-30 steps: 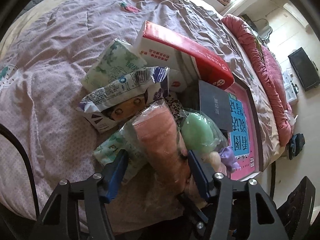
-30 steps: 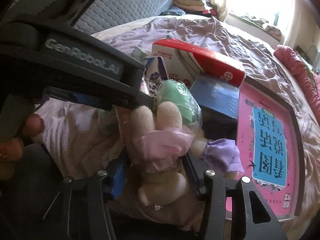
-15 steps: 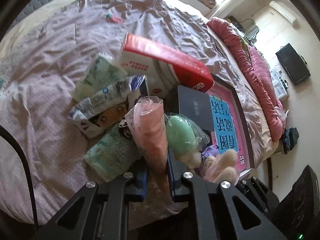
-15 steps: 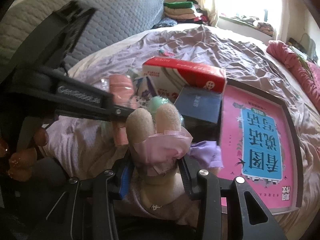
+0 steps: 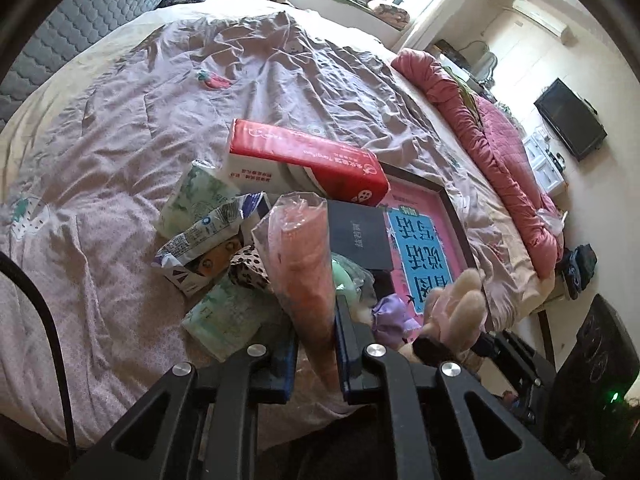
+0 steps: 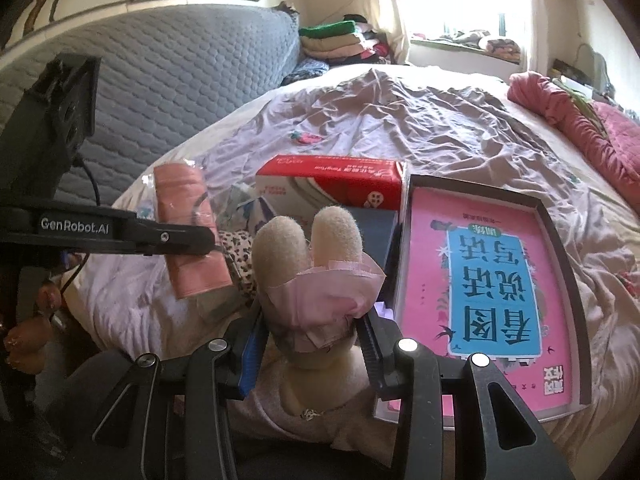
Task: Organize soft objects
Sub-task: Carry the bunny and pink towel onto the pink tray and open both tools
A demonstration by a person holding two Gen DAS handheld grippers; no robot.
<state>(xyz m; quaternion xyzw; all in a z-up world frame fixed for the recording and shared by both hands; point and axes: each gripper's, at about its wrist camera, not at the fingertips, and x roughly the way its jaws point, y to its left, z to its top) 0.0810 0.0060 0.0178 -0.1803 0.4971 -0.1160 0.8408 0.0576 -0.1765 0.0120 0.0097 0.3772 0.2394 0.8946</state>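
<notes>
Rumpled lilac bedding [image 5: 120, 128] is serving as our sorting ground, with a red box [image 5: 304, 164] and a pink picture book [image 6: 492, 284] lying beside the clutter. We are pinching a bagged pink towel [image 5: 304, 264] tight in the left gripper [image 5: 316, 344], clear of the pile, while the right gripper [image 6: 310, 344] is squeezing a plush rabbit [image 6: 316, 276] around its middle, apparently to separate soft things from boxes.

A wrinkled mauve bedspread [image 5: 132, 128] covers the bed. Ahead of the grippers sit a red-and-white tissue box [image 5: 304, 160], green tissue packs [image 5: 196, 196] and a torn wrapper [image 5: 204, 236]; rightward, a pink book [image 6: 480, 280] in its box.
</notes>
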